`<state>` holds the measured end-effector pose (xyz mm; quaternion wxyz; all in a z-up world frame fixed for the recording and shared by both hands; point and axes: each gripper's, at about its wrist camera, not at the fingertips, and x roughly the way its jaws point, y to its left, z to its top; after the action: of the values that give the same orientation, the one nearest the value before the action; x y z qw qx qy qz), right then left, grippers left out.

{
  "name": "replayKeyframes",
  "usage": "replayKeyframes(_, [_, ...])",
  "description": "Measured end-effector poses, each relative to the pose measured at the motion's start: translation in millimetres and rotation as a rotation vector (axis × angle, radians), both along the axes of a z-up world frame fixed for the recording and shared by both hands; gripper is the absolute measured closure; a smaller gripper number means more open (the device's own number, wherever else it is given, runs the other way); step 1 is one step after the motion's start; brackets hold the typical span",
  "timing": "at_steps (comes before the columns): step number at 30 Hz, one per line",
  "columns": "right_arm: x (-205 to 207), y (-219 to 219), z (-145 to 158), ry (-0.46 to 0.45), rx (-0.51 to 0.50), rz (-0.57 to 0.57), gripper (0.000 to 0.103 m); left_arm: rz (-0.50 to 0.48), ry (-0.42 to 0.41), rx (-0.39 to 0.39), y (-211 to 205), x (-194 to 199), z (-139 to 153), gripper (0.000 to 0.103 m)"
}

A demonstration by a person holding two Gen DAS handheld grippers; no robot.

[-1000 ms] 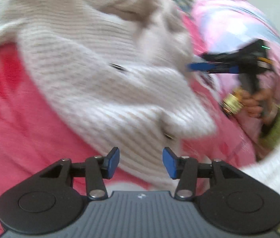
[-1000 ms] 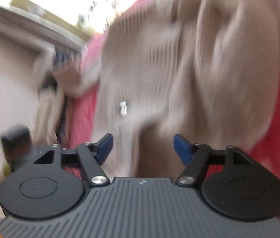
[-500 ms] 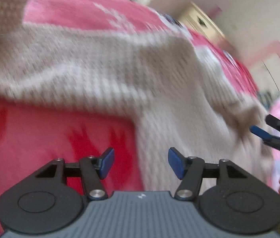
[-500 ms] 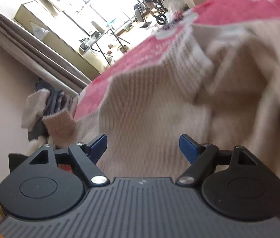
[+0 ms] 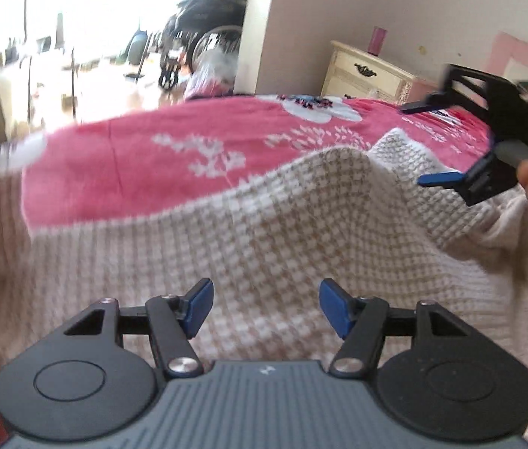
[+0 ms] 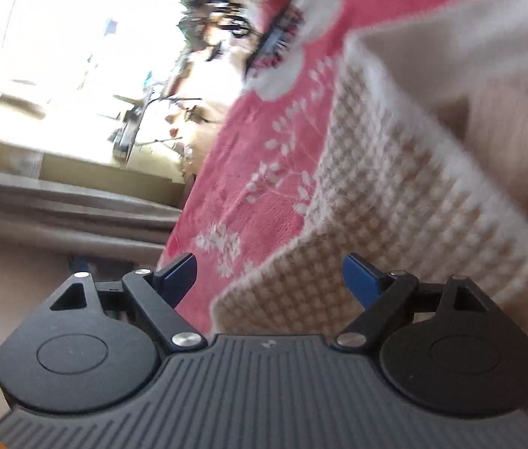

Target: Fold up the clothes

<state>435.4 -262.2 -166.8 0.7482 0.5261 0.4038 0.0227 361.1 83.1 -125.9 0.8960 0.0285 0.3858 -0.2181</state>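
Observation:
A cream and beige knit sweater lies spread on a pink bedspread; it also shows in the right wrist view. My left gripper is open and empty, low over the sweater's knit body. My right gripper is open and empty, rolled sideways, with a sweater corner just ahead between the fingers. The right gripper also shows in the left wrist view, open above the sweater's far right edge, held by a hand.
The pink bedspread has white leaf and flower prints. A cream nightstand stands behind the bed by the wall. A bright doorway with a wheelchair lies at the back left.
Both grippers have swung up and back from close over the sweater, so the room behind the bed now shows. Both stay open and empty. The right gripper has rolled sideways.

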Motion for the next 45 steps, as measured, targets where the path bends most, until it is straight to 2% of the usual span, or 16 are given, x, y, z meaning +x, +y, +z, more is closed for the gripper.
replayKeyframes(4, [25.5,17.3,-6.5,0.091,0.006,0.022,0.017,-0.065,-0.085,0.033,-19.9,23.3,2.9,0.035])
replayKeyframes(6, [24.4,20.9,-3.3,0.093,-0.008,0.001,0.017,-0.117,-0.114,0.027,-35.1,40.0,7.1,0.025])
replayKeyframes(9, [9.2,21.6,3.1,0.086,-0.042,-0.01,0.017,-0.233,-0.084,0.003,-65.5,70.2,9.2,0.015])
replayKeyframes(13, [-28.9,8.9,7.5,0.103,-0.077,0.004,0.017,-0.327,-0.058,0.062,-107.8,100.6,-3.7,0.016])
replayKeyframes(14, [-41.7,3.8,7.9,0.112,-0.085,0.003,0.017,-0.342,-0.058,0.083,-117.1,105.7,-8.3,0.022])
replayKeyframes(16, [-69.7,-7.1,6.1,0.141,-0.096,-0.018,0.015,-0.337,-0.039,0.113,-129.6,115.2,-19.3,0.051])
replayKeyframes(17, [-83.4,-12.7,5.1,0.157,-0.101,-0.031,0.014,-0.319,-0.005,0.101,-130.6,119.2,-25.2,0.073])
replayKeyframes(18, [-96.6,-19.0,4.1,0.174,-0.105,-0.051,0.014,-0.292,0.021,0.074,-128.2,121.1,-29.8,0.084])
replayKeyframes(21, [-122.7,-33.0,-2.4,0.189,-0.123,-0.098,0.013,-0.18,-0.012,-0.022,-108.3,113.4,-32.3,0.091])
replayKeyframes(24, [-136.6,-39.9,-8.3,0.188,-0.164,-0.11,0.013,-0.06,-0.068,-0.134,-75.5,101.6,-14.0,0.092])
replayKeyframes(27, [-141.3,-43.0,-13.5,0.194,-0.177,-0.097,0.013,0.052,-0.082,-0.161,-35.5,98.6,1.7,0.092])
replayKeyframes(29, [-139.8,-42.3,-15.4,0.19,-0.191,-0.075,0.013,0.116,-0.057,-0.127,-16.8,103.3,-0.6,0.092])
replayKeyframes(34, [-134.8,-41.5,-23.0,0.173,-0.246,-0.031,0.013,0.288,0.034,-0.031,-2.8,115.1,-35.3,0.089])
replayKeyframes(38, [-135.7,-41.1,-23.1,0.164,-0.286,0.001,0.013,0.29,0.022,0.074,-15.4,110.2,-39.3,0.071])
replayKeyframes(42, [-153.6,-41.3,-2.1,0.092,-0.301,0.037,0.013,0.266,0.042,-0.045,-1.5,99.8,-7.9,0.043])
replayKeyframes(45, [-159.5,-38.0,18.2,0.008,-0.332,0.065,0.011,0.261,-0.003,-0.122,6.2,82.0,19.0,0.041])
